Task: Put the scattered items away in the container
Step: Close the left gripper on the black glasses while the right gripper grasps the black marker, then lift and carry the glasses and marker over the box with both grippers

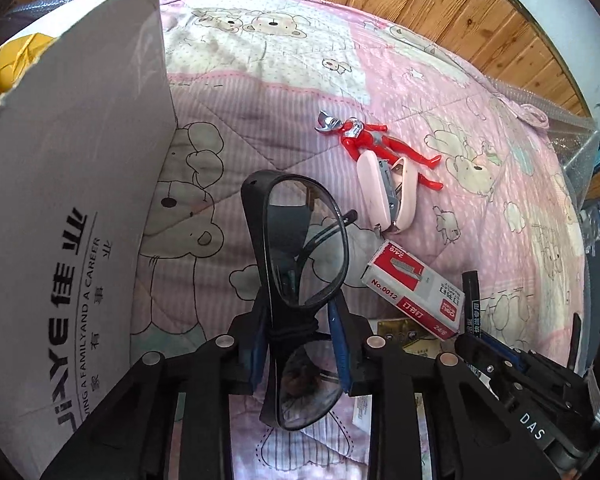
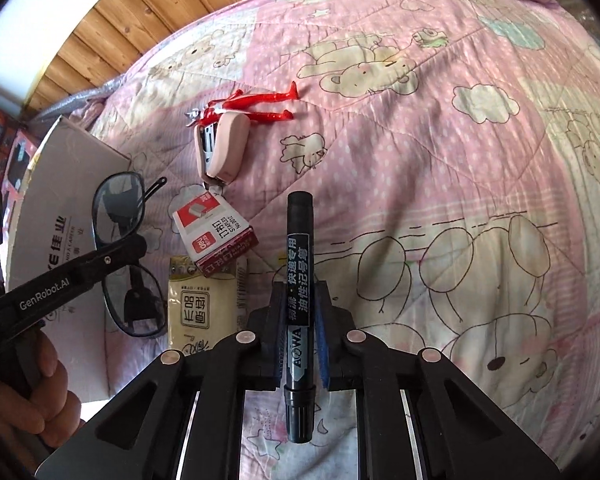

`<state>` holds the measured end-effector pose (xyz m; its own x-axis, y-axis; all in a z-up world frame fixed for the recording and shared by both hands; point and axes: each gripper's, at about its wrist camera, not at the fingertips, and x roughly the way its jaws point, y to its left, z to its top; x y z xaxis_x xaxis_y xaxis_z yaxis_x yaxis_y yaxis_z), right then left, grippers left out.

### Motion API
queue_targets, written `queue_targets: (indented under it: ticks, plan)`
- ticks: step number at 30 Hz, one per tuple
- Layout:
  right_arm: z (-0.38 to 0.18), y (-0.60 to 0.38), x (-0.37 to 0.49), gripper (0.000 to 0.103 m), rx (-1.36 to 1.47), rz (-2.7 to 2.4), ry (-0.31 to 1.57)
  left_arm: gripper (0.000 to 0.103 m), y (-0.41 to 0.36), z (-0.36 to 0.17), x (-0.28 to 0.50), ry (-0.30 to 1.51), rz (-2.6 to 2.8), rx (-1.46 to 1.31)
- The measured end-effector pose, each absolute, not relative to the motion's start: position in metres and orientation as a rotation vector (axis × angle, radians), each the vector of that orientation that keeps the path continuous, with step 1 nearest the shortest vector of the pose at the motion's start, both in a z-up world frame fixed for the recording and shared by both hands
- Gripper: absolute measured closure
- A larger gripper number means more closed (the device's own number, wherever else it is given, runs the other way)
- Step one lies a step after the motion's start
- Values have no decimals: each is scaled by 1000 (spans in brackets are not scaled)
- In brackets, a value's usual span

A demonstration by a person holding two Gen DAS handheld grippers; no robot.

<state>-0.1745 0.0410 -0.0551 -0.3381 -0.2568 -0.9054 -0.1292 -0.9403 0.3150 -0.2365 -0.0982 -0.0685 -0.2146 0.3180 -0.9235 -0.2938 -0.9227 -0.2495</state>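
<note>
My left gripper (image 1: 300, 336) is shut on black-framed glasses (image 1: 306, 240), pinching them at the bridge and holding them upright above the quilt, just right of the grey cardboard box (image 1: 72, 208). My right gripper (image 2: 302, 300) is shut on a black marker (image 2: 299, 280), which stands on end between the blue pads. On the quilt lie a red toy figure (image 1: 374, 140), a pink stapler (image 1: 384, 196), a red-and-white staples box (image 1: 414, 290) and a yellowish tissue pack (image 2: 202, 304). The glasses (image 2: 120, 208) and the left gripper (image 2: 112, 258) also show in the right wrist view.
A pink bear-print quilt (image 2: 440, 184) covers the surface. Wooden planks (image 1: 440, 4) lie beyond it. Something yellow (image 1: 8, 68) sits inside the box. A person's hand (image 2: 28, 392) grips the left tool's handle. A clear plastic item (image 1: 572, 140) sits at the quilt's far right edge.
</note>
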Motion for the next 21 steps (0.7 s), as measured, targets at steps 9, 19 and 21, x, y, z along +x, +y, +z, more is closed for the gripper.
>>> queue_targets:
  ticks: [9,19,21]
  plan:
    - [-41,45,-161,90,1735,-2437,-609,77,-114,-54,-220,-87,2176,-1671]
    - [-33,39,-145,90,1726,-2432,-590,77,-116,-44,-195,-13,2176,-1680]
    - [-31,37,-142,90,1726,-2432,-577,77,-116,-41,-188,8,2177,-1674]
